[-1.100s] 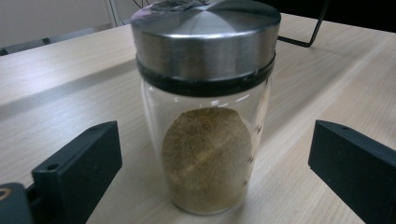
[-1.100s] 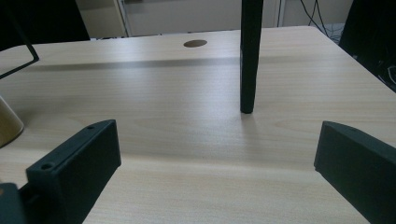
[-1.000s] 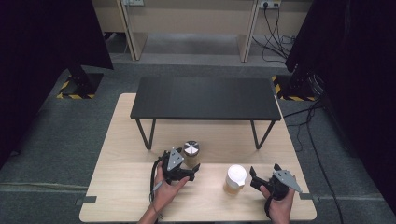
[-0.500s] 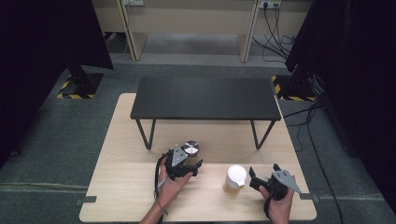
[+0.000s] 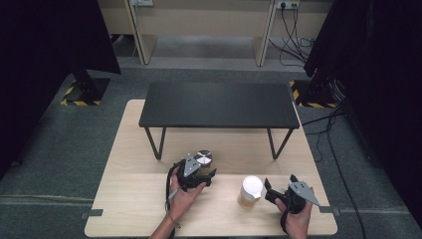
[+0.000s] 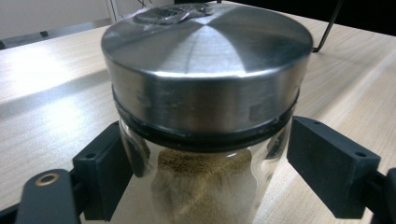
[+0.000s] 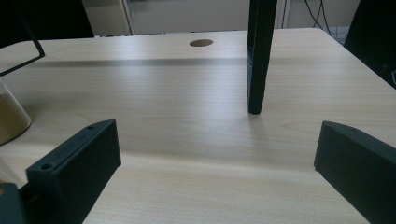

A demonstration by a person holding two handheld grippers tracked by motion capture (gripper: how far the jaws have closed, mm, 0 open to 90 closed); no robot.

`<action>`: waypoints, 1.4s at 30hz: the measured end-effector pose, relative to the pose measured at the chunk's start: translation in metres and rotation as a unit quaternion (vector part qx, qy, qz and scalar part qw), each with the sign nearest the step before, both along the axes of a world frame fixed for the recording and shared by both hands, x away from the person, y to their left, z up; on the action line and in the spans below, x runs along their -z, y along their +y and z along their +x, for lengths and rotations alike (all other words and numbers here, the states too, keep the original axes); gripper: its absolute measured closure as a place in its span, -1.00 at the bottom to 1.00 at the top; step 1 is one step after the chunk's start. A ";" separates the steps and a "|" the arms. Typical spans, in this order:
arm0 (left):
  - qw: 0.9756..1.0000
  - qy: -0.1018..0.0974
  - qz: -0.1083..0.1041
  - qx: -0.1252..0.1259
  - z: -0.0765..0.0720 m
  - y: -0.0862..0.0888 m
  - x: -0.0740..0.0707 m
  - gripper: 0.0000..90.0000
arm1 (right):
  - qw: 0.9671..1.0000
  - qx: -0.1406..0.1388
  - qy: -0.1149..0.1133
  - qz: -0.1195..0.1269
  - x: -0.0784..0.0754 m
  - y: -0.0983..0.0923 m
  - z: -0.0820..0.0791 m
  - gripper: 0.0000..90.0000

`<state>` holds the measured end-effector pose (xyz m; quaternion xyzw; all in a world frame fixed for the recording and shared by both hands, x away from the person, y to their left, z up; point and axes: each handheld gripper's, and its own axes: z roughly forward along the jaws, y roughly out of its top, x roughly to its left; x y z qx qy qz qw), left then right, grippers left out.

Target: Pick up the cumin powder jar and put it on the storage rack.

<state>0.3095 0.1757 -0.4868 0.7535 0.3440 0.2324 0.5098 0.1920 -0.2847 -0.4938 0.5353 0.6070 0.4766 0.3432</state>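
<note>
A glass jar (image 6: 205, 182) with a steel lid (image 5: 204, 158) holds brown powder and stands on the wooden table (image 5: 134, 199). My left gripper (image 6: 203, 163) reaches around the glass just under the lid. Its jaws have just been closing on the jar, and both pads (image 6: 105, 168) now sit against its sides. In the high view this left gripper (image 5: 203, 168) lies in front of the jar. A second jar (image 5: 251, 189) with a white lid stands to the right. My right gripper (image 5: 279, 183) rests beside it, open, with bare table between its jaws (image 7: 217, 158).
A low black table (image 5: 219, 104) on thin legs stands on the far half of the wooden table. One leg (image 7: 259, 56) rises just ahead of the right gripper. The second jar's glass edge (image 7: 9, 116) shows at the far left of the right gripper view.
The left gripper's jaws have drawn in around the steel-lidded jar, and the hand has shifted slightly. The right hand and the white-lidded jar have stayed put.
</note>
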 end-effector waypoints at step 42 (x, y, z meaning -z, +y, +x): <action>0.999 0.015 -0.030 -0.005 -0.011 0.015 -0.011 -0.34 | 1.000 -0.004 -0.002 -0.006 0.000 0.001 0.000 -0.98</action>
